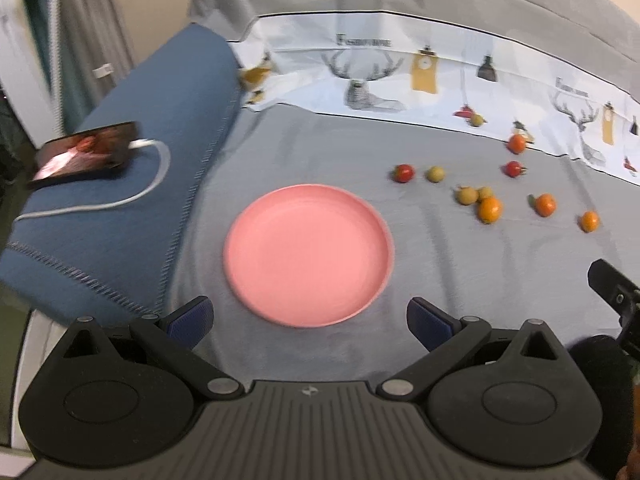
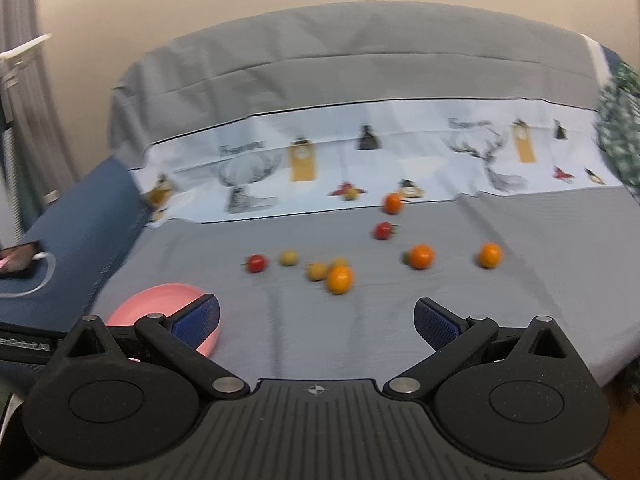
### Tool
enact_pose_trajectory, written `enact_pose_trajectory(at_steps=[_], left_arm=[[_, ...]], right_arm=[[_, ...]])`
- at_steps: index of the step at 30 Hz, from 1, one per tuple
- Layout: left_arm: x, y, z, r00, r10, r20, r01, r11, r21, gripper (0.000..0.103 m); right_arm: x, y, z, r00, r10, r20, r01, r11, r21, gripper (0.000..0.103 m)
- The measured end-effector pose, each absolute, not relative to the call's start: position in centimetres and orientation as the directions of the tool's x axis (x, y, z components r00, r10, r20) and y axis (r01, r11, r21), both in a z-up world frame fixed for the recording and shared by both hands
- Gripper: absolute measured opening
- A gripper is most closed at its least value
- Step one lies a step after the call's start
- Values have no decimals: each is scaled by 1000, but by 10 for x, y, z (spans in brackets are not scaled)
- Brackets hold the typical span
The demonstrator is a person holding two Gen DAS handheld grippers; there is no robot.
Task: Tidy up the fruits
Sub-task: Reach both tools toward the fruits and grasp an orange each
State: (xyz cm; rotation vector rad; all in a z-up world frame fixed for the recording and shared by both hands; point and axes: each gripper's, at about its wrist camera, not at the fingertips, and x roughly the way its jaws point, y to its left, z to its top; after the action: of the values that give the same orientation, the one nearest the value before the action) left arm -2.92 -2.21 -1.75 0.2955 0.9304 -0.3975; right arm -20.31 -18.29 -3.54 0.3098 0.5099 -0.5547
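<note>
A pink plate lies empty on the grey cloth, just ahead of my left gripper, which is open with nothing between its fingers. Several small fruits are scattered to the plate's right: red ones, yellow-green ones and orange ones. In the right wrist view the same fruits spread ahead of my right gripper, also open and holding nothing. The nearest orange fruit sits beside a yellow one. The plate shows partly behind the left finger.
A blue blanket lies left of the plate with a phone and white cable on it. A white printed cloth band crosses the back. A patterned green fabric sits at far right. Part of the other gripper shows at the right edge.
</note>
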Motion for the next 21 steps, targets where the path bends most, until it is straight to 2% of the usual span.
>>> enact_pose_trajectory(at_steps=[7, 15, 21], left_arm=[[-14, -74, -39, 466, -239, -852, 501, 865, 32, 103], [2, -130, -74, 454, -245, -857, 545, 837, 49, 103], [20, -167, -105, 394, -282, -875, 564, 826, -12, 103]], right_arm=[[-205, -238, -53, 647, -506, -571, 682, 719, 135, 103], [-204, -300, -83, 544, -587, -599, 771, 631, 82, 102], [-196, -354, -106, 472, -619, -627, 822, 566, 60, 102]])
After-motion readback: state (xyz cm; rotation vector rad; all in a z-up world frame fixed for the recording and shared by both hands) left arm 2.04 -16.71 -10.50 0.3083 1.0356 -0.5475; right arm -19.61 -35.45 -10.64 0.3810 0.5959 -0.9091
